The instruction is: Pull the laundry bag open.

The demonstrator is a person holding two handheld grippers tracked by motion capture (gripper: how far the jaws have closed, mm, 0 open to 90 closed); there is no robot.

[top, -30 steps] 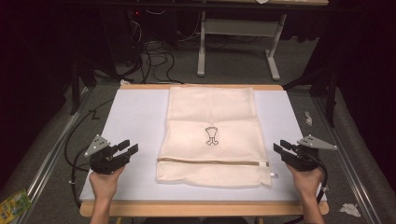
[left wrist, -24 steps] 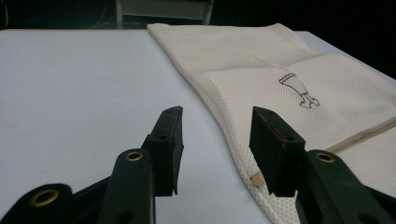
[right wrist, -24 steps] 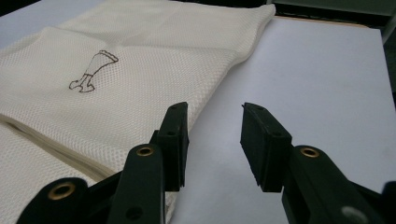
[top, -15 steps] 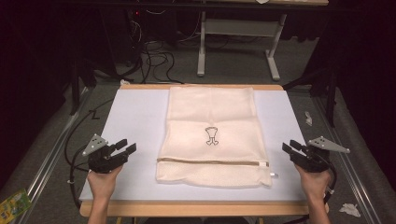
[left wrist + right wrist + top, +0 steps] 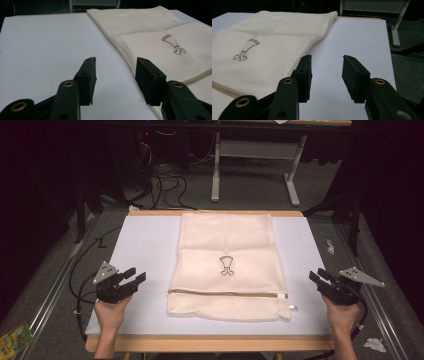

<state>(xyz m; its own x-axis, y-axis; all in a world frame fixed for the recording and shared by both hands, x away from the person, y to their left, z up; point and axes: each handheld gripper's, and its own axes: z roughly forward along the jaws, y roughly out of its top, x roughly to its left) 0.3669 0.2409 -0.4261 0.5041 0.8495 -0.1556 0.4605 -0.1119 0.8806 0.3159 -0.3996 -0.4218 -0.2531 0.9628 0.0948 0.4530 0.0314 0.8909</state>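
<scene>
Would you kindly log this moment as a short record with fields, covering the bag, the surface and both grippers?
item: cream mesh laundry bag, lying flat at mid-table
bag marking: small dark emblem near its centre
bag closure: zipper across the near end, pull at the right
surface: white mat on a wooden table
left gripper: left of the bag, jaws just opening, nothing between them
right gripper: right of the bag, at the mat's edge, jaws apart and empty
contact: neither gripper touches the bag

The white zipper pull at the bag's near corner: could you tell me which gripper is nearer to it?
Right. The right gripper sits just beside the zipper pull; the left gripper is across the bag.
</scene>
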